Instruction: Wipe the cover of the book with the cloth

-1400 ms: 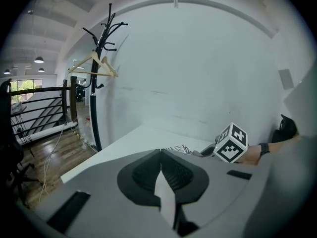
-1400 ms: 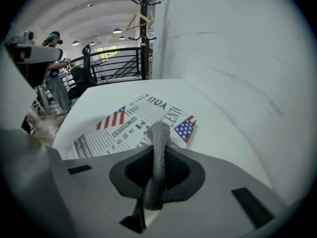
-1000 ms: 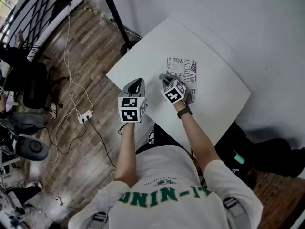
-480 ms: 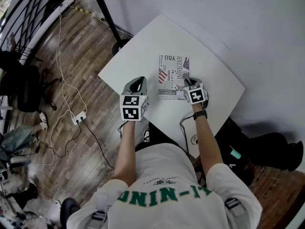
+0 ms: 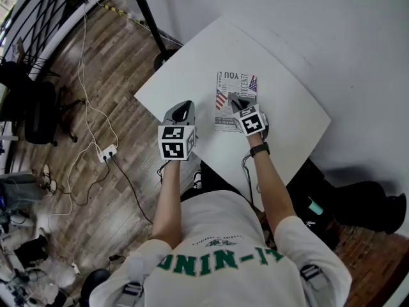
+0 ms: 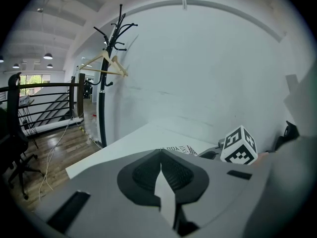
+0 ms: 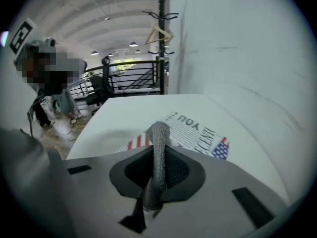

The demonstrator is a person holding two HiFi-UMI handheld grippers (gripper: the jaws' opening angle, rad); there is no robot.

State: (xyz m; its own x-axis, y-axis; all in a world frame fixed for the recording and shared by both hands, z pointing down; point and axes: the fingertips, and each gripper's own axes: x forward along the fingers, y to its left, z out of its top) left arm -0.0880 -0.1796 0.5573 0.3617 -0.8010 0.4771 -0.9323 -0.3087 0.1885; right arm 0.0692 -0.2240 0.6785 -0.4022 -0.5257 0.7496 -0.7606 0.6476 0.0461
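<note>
White wall backs a white desk (image 5: 192,75) that stands on a wooden floor (image 5: 96,75), where a power strip (image 5: 107,153) lies with its cable at 9 o'clock of the desk. On the desk lies the book (image 5: 225,85), flat, its cover printed with dark lettering and flag patches.

The right gripper (image 5: 235,100) hangs over the 5 o'clock part of that cover. Its jaws are closed on the cloth (image 7: 159,138), a grey knitted strip that stands up between the pads and pokes out past the tips above the print. Whether the cloth presses on the cover cannot be told.

The left gripper (image 5: 183,107) is at 9 o'clock of the right one, off the book, over bare desk near the edge. Its jaws are closed tip to tip with nothing between them. Beyond the desk, at 11 o'clock in the left gripper view, a black coat stand (image 6: 102,83) carries a wooden hanger (image 6: 106,66).
</note>
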